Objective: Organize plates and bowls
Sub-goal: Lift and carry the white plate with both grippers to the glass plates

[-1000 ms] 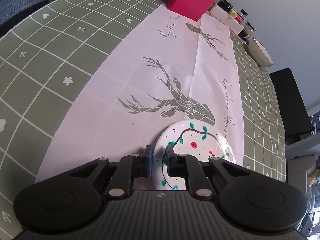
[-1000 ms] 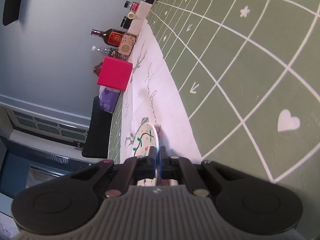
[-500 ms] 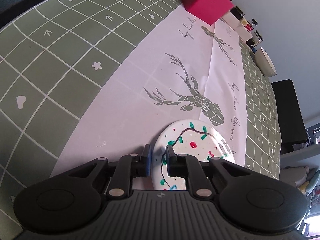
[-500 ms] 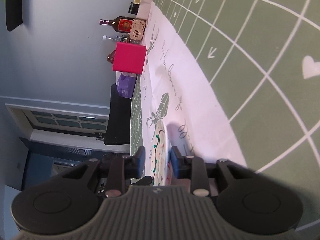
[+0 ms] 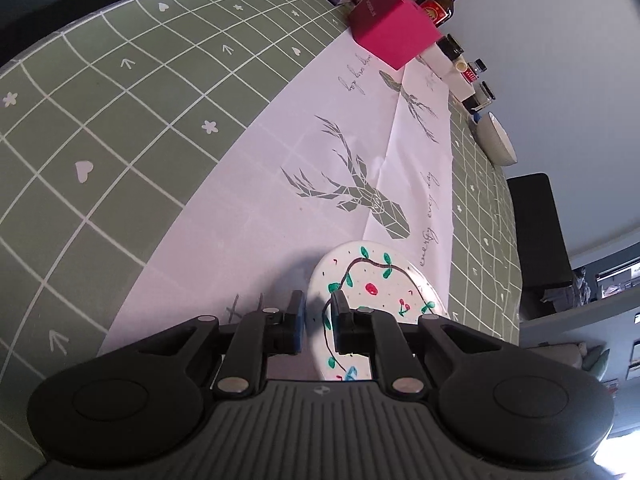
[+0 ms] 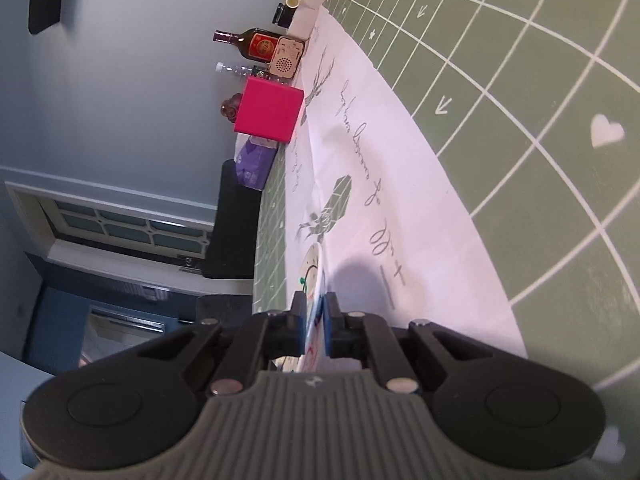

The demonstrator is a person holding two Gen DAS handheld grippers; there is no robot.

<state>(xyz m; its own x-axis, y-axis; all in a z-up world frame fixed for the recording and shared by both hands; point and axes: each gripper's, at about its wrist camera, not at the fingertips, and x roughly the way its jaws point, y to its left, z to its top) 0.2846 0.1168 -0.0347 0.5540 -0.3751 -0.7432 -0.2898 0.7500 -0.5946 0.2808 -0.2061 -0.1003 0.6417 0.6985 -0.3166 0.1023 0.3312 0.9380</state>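
A small white plate (image 5: 376,280) painted with a green vine and red berries hangs tilted just above the white table runner (image 5: 280,184). My left gripper (image 5: 319,312) is shut on the plate's near rim. In the right wrist view the same plate (image 6: 314,268) shows edge-on. My right gripper (image 6: 314,312) has its jaws closing on that rim, and both blue pads press on the plate's faces. A white bowl (image 5: 494,140) sits far off at the table's back right edge.
The table wears a green checked cloth (image 5: 120,120). Along the far wall stand a pink box (image 5: 394,34), a brown bottle (image 5: 438,4), small jars and a purple box. A black chair back (image 5: 536,240) rises beyond the right edge.
The right gripper's jaws opened around the plate's edge and closed on it again. The left gripper carried the plate a little across the runner, and the far objects shifted in its view.
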